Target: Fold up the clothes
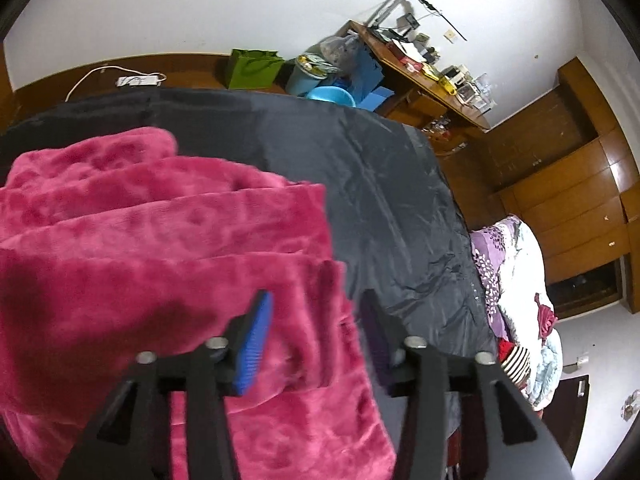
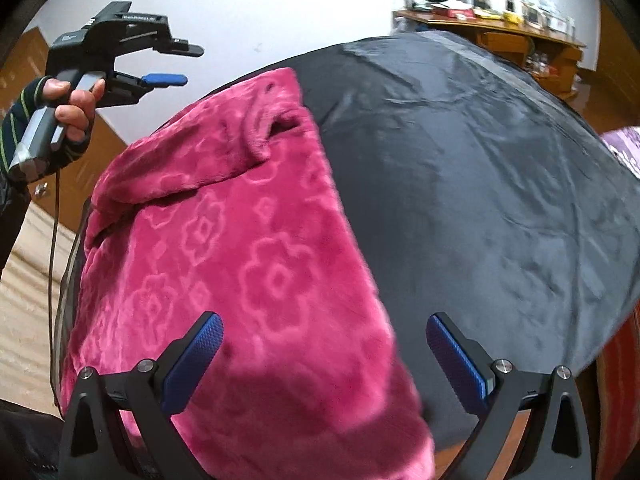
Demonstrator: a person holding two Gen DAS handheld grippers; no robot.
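White walls (image 1: 240,8) behind, a cluttered wooden desk (image 1: 424,76) against them, brown wooden cabinets (image 1: 576,192) further right, a green bag (image 1: 252,68) and blue basin (image 1: 332,98) on the floor.

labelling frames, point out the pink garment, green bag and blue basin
pink garment (image 2: 256,264), right wrist view, flower-patterned middle
green bag (image 1: 253,69), left wrist view, front face
blue basin (image 1: 332,98), left wrist view, rim

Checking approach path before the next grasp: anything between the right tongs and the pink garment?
Nothing visible. The right tongs hang open directly over the pink garment, which lies folded on the dark sheet. The left tongs are held up off to the side, clear of it.
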